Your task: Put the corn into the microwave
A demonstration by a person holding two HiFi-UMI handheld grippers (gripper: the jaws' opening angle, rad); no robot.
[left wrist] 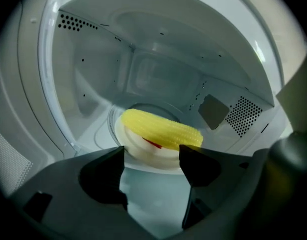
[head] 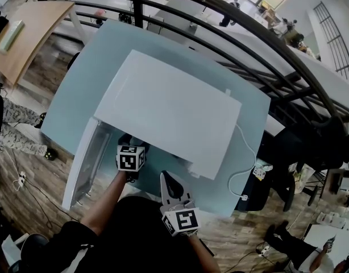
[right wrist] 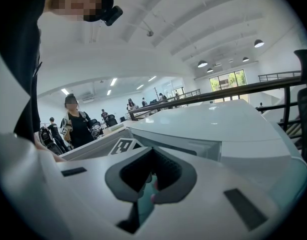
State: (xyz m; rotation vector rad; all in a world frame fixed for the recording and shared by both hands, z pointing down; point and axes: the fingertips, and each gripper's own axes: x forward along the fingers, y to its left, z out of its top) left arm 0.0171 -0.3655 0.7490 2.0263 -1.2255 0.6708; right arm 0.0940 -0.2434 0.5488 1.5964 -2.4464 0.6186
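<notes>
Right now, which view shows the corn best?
Left gripper view: the corn lies on a dish inside the microwave, beyond the open jaws. Head and right gripper views show only the microwave's outside, no corn.

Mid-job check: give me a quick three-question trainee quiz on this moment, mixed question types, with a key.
1. True or false: the corn lies on a white plate inside the microwave.
2. Pick one. The left gripper has its jaws: A) clamped on the corn; B) apart, with the corn beyond their tips; C) shut with nothing between them.
3. Fill in the blank: the microwave's door stands ____.

Key: 1 true; 2 B; 3 open.
</notes>
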